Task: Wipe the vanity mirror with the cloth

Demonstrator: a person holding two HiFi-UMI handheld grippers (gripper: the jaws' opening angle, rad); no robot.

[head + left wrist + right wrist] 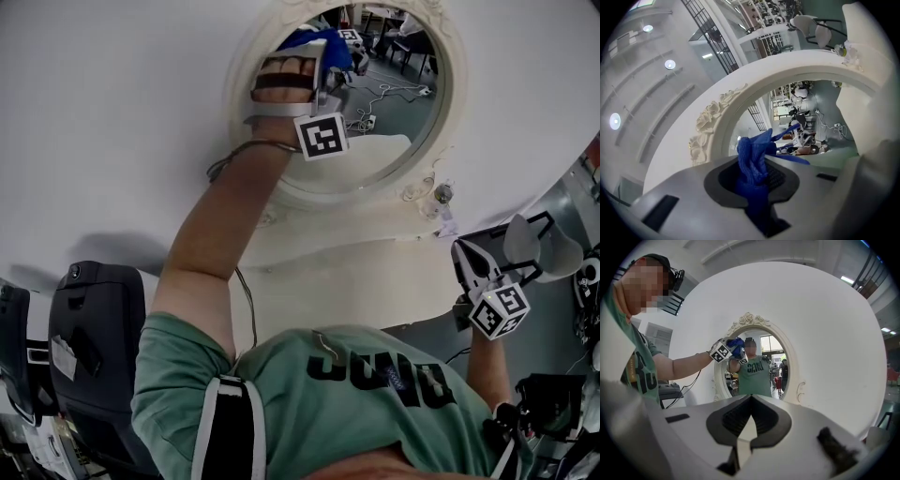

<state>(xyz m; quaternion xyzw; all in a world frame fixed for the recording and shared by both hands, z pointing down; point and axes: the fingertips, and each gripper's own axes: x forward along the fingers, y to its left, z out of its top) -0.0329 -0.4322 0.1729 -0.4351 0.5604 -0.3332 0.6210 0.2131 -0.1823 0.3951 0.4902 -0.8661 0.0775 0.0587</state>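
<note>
Left tongs (330,58) were raised on an outstretched arm to the vanity mirror (389,98). In the head view they sat at the upper-left part of the glass, just inside the white carved frame (441,141). The left hand (281,80) was wrapped round the handle, with the marker cube (322,138) below it.

In the left gripper view, the left tongs (757,176) were clamped tight on the blue cloth (752,157). The cloth was bunched between the pads and stuck out forward past the tips. Its front edge met its own blue reflection in the mirror (811,126), so it appeared to touch the glass. The rose carving on the frame (710,124) was just left of it.

Right tongs (466,255) were held low and well apart from the mirror, near the person's chest and off to the right side. In the right gripper view, the right tongs (750,401) had their tips together, with nothing between them.

That view looked across at the mirror (764,366), which stood oval and upright against a white wall (825,324). The cloth (736,342) was at the upper left of the glass, beside the left tongs' marker cube (720,351). The person's green shirt was reflected in the glass.
</note>
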